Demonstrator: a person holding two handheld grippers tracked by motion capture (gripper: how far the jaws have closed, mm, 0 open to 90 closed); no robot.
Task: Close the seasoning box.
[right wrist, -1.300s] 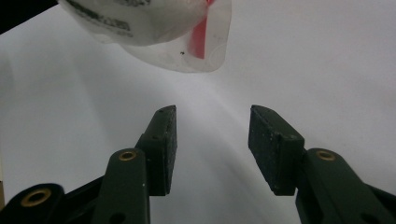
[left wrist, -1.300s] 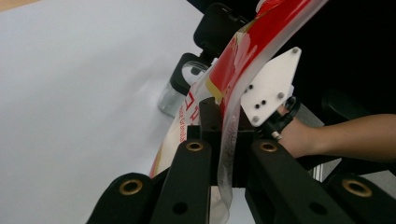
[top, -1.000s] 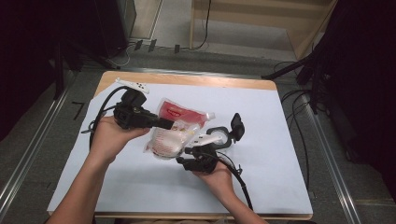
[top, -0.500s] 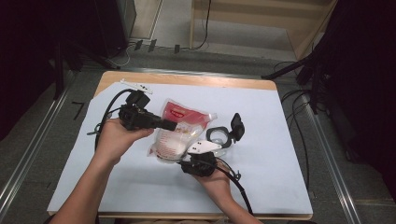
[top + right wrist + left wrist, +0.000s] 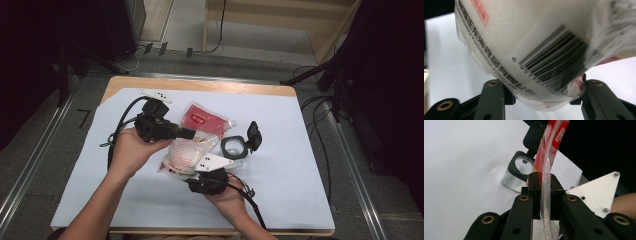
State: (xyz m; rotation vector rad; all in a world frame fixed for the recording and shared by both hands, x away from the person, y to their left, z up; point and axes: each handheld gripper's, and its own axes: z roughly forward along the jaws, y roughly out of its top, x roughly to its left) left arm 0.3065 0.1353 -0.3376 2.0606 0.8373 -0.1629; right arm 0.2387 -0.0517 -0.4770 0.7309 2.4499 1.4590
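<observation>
A clear pouch (image 5: 186, 150) of white granules with a red top hangs over the table between both grippers. My left gripper (image 5: 193, 134) comes in from the left and pinches the pouch's thin upper film (image 5: 545, 162). Its jaws have just been opening a little, and the film still sits pressed between the pads (image 5: 534, 182). My right gripper (image 5: 192, 172) holds the pouch's full lower end (image 5: 529, 42), with one jaw against each side. A clear jar (image 5: 234, 148) with a black flip lid (image 5: 253, 135) open stands on the table just right of the pouch.
A white sheet (image 5: 300, 165) covers the wooden table. A small white strip (image 5: 155, 93) lies at the back left. Black cables (image 5: 117, 135) trail from both grippers. Metal rails (image 5: 35, 155) run along both sides of the table.
The right gripper has shifted slightly toward the near edge, carrying the pouch's lower end with it. The left hand has stayed almost where it was.
</observation>
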